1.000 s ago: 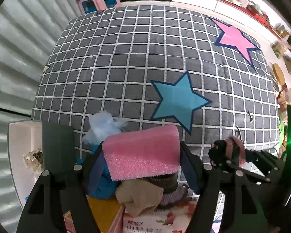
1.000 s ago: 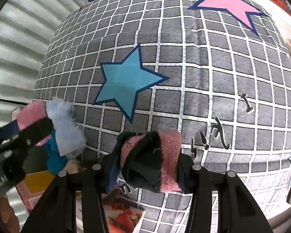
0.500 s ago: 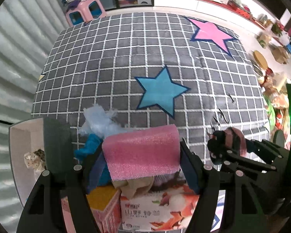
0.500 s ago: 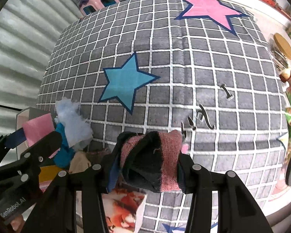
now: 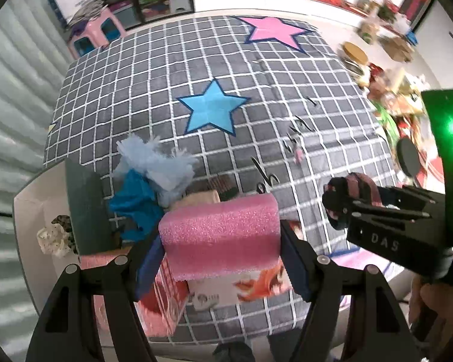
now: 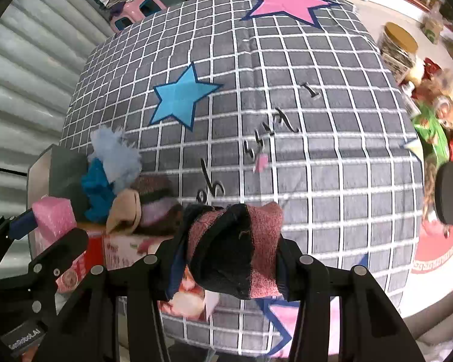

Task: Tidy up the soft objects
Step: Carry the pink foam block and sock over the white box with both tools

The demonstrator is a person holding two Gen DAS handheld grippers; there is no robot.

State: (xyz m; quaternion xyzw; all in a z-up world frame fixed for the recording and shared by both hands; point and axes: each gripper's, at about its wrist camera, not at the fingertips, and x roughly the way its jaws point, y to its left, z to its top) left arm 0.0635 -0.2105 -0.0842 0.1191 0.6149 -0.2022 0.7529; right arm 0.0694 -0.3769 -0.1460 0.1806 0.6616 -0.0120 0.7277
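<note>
My left gripper [image 5: 219,241] is shut on a pink foam sponge [image 5: 220,235] and holds it above a printed cardboard box [image 5: 244,286]. My right gripper [image 6: 232,259] is shut on a rolled black-and-red sock [image 6: 235,250], raised above the bed's near edge. The box also shows in the right wrist view [image 6: 120,249]. It holds a light blue fluffy cloth [image 6: 117,157], a bright blue cloth [image 6: 98,191], a beige sock [image 6: 125,212] and a striped sock [image 6: 157,205]. In the left wrist view the right gripper [image 5: 338,208] is at the right with the sock.
The box stands on a bed with a grey grid-pattern cover [image 6: 317,120] with blue and pink stars. A white bin [image 5: 36,211] with a dark green slab and a spotted cloth stands left. A pink stool [image 6: 136,12] stands beyond. Cluttered goods line the right floor.
Both grippers have pulled back and risen with their loads still held. The box and the bed's near edge have come into view below them.
</note>
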